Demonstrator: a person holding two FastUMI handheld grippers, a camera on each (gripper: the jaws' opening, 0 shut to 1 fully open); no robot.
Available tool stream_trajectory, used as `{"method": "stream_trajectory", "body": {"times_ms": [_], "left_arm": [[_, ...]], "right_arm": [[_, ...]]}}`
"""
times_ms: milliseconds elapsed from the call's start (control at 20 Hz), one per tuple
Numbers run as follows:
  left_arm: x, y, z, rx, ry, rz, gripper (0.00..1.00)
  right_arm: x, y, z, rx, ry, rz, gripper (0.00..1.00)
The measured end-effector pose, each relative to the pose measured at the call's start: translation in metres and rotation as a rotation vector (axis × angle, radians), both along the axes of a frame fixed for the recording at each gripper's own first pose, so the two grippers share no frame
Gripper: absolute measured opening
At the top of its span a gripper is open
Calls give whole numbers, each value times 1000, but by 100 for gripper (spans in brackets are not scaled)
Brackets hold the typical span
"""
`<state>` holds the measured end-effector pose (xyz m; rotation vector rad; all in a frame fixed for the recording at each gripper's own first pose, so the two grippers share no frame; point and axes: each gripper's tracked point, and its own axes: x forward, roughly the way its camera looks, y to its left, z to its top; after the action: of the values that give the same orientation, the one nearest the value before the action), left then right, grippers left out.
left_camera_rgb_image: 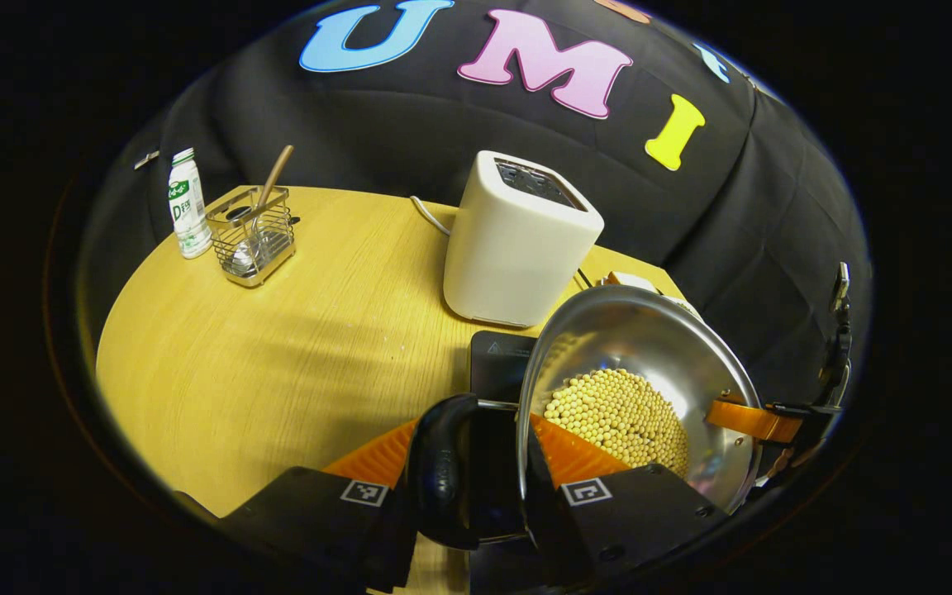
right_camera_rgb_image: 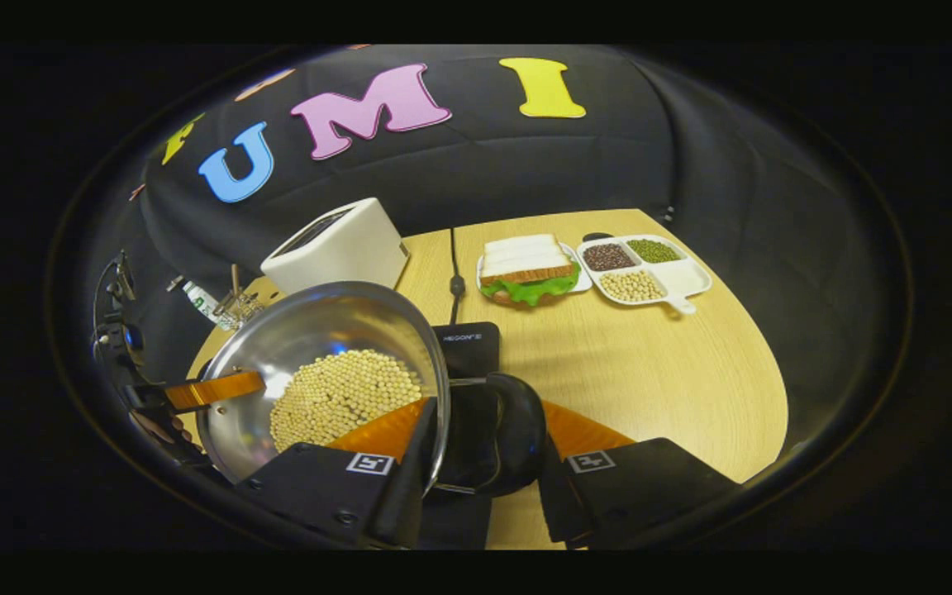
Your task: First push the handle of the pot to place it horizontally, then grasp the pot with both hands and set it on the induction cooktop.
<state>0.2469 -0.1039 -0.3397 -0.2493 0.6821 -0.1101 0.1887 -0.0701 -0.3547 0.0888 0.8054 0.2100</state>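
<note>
Pot (left_camera_rgb_image: pixel 641 388), beans inside: left gripper (left_camera_rgb_image: pixel 476 463) and right gripper (right_camera_rgb_image: pixel 476 446) each clamped on a side handle, held above the cooktop (right_camera_rgb_image: pixel 466 347) directly beneath.

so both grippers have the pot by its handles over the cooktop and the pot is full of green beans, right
Not quite: the pot holds pale yellow beans, as the right gripper view shows; green ones sit only in the divided tray at the back. The rest stands: the left gripper and right gripper each straddle a black handle at the pot's rim, above the dark cooktop.
</note>
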Motion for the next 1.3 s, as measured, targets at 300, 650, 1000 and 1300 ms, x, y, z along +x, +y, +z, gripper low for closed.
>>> {"method": "stream_trajectory", "body": {"times_ms": [300,650,1000,1300], "left_arm": [[-1,3,1,-2,23,32,62],[-10,16,56,116,-46,98,96],[-50,26,154,256,-225,139,95],[-105,26,237,277,-413,132,95]], "right_arm": [[2,-2,1,-11,0,-6,63],[-8,5,39,-23,-94,21,99],[-25,-9,126,-49,-267,-28,99],[-56,-18,213,-56,-440,-122,99]]}}
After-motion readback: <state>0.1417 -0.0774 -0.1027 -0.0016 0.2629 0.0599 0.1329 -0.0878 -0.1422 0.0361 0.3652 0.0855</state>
